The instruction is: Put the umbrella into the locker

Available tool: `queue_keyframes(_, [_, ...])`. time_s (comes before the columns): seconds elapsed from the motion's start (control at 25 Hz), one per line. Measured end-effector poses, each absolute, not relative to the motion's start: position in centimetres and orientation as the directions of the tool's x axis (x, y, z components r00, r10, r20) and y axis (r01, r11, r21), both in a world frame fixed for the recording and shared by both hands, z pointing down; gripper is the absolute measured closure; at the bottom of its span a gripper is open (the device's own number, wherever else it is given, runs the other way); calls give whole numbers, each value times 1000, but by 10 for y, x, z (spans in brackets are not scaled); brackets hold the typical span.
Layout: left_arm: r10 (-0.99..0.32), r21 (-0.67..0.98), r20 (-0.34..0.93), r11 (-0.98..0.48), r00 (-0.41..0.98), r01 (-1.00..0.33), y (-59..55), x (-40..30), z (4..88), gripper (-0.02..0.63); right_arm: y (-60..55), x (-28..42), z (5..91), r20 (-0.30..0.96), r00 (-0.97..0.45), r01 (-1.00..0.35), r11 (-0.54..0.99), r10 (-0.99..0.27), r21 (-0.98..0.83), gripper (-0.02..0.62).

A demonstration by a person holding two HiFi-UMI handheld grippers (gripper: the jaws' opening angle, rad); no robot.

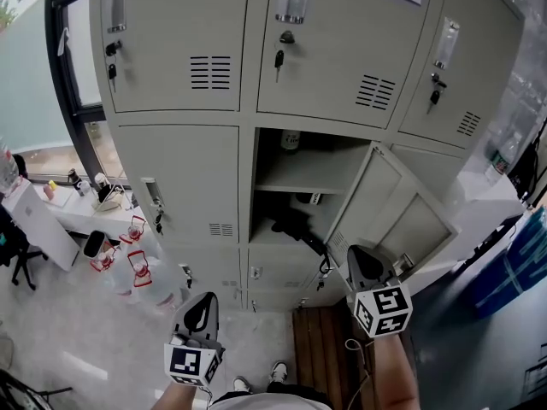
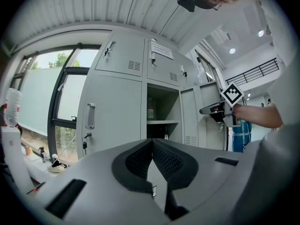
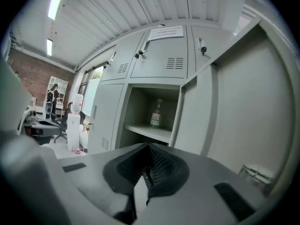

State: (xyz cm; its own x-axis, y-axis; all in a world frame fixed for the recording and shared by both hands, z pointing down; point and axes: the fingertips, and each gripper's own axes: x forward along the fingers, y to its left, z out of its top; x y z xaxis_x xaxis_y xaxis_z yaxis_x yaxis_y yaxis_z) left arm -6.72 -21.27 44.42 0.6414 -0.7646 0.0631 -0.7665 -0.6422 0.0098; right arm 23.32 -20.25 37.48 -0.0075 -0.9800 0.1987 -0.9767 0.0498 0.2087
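Note:
The black umbrella (image 1: 295, 225) lies in the lower part of the open middle locker (image 1: 267, 178), its handle end poking out past the front edge. My right gripper (image 1: 357, 261) is shut and holds nothing; it hangs in front of the open locker door (image 1: 395, 205), just right of the umbrella. In the right gripper view its pads (image 3: 157, 165) meet with nothing between them. My left gripper (image 1: 205, 304) is lower and to the left, before the closed lockers, also shut and holding nothing. Its fingers (image 2: 164, 161) point level at the locker.
A bottle (image 1: 291, 139) stands on the locker's upper shelf (image 3: 152, 131). Keys hang in the locks of neighbouring doors (image 1: 279, 60). Water jugs (image 1: 137, 267) stand on the floor at left beside a white desk (image 1: 38, 220). Blue crates (image 1: 517, 267) are at right.

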Motion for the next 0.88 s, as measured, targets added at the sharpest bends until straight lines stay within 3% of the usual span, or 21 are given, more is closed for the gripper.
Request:
queue_keyframes(0.52, [-796,8,27,-604,604,-797,-224,-80,425,583,-134,259,343,37,79,-992,-75,-996,102,578])
queue_keyframes(0.88, [-824,-5,27,-566,566,-824,-232,-94,421,583,-107,260,349,59,65,-986,-55,-996,160,578])
